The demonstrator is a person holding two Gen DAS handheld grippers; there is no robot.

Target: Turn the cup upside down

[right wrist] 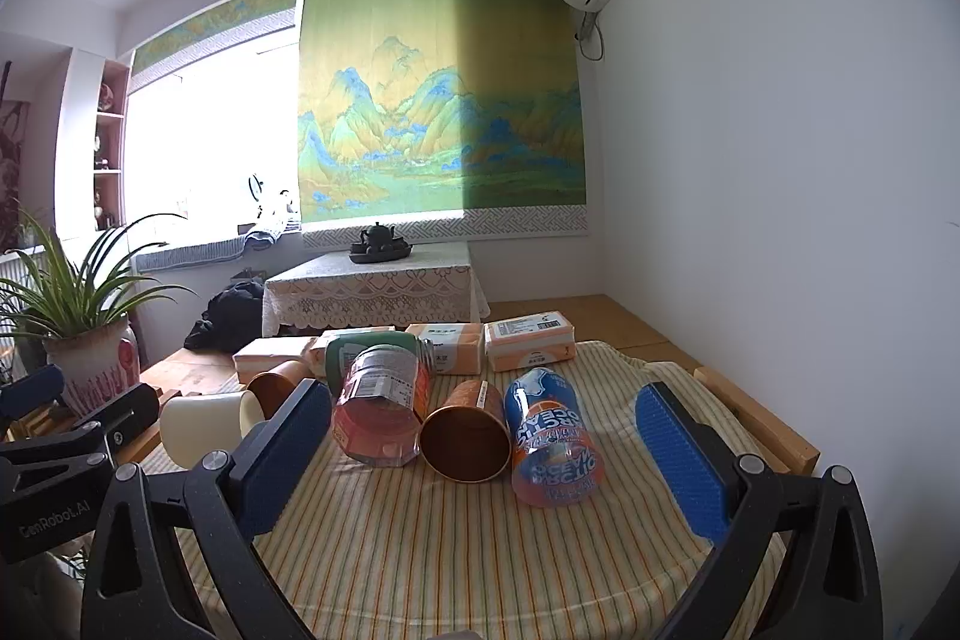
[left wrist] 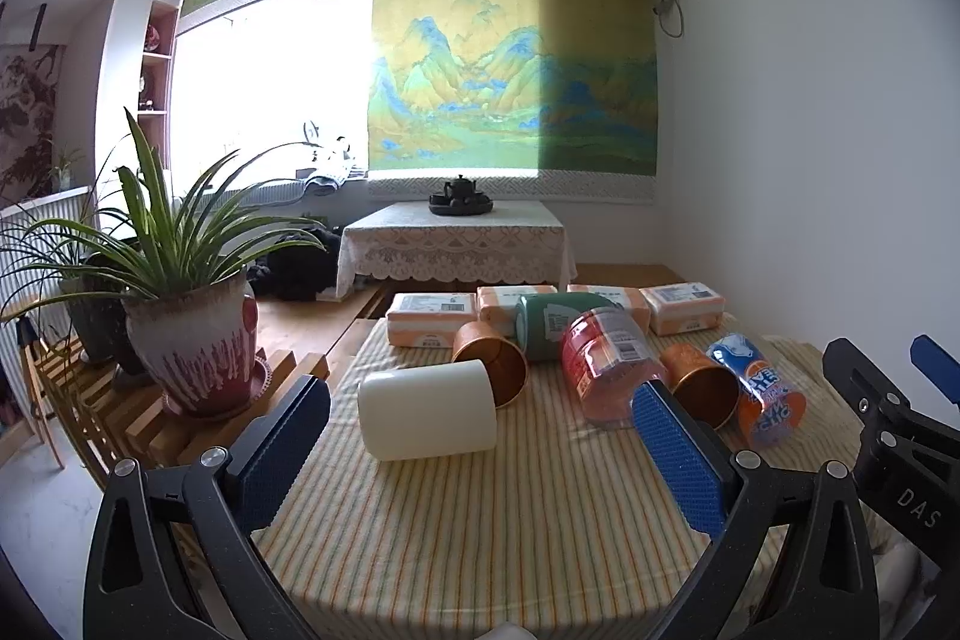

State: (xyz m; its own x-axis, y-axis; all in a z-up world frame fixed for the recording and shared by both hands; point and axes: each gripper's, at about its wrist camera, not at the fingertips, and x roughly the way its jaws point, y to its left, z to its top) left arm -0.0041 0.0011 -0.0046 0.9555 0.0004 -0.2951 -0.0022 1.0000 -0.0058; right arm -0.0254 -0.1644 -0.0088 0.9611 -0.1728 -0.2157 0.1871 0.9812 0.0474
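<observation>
Several cups lie on their sides on the striped cloth. A white cup (left wrist: 427, 411) (right wrist: 207, 429) is nearest on the left. Behind it lie an orange cup (left wrist: 492, 363) (right wrist: 273, 388), a green one (left wrist: 555, 325) (right wrist: 360, 349) and a clear pink-tinted one (left wrist: 609, 364) (right wrist: 381, 412). A second orange cup (left wrist: 702, 388) (right wrist: 465, 430) and a blue-orange printed cup (left wrist: 765, 400) (right wrist: 549, 439) lie to the right. My left gripper (left wrist: 480, 460) is open just short of the white cup. My right gripper (right wrist: 483, 460) is open, with the orange and printed cups lying ahead between its fingers.
Several tissue packs (left wrist: 429, 319) (right wrist: 528, 340) line the table's far edge. A potted plant (left wrist: 192, 340) (right wrist: 90, 364) stands on a slatted stand to the left. Beyond are a lace-covered low table (left wrist: 453, 235) with a teapot and a white wall on the right.
</observation>
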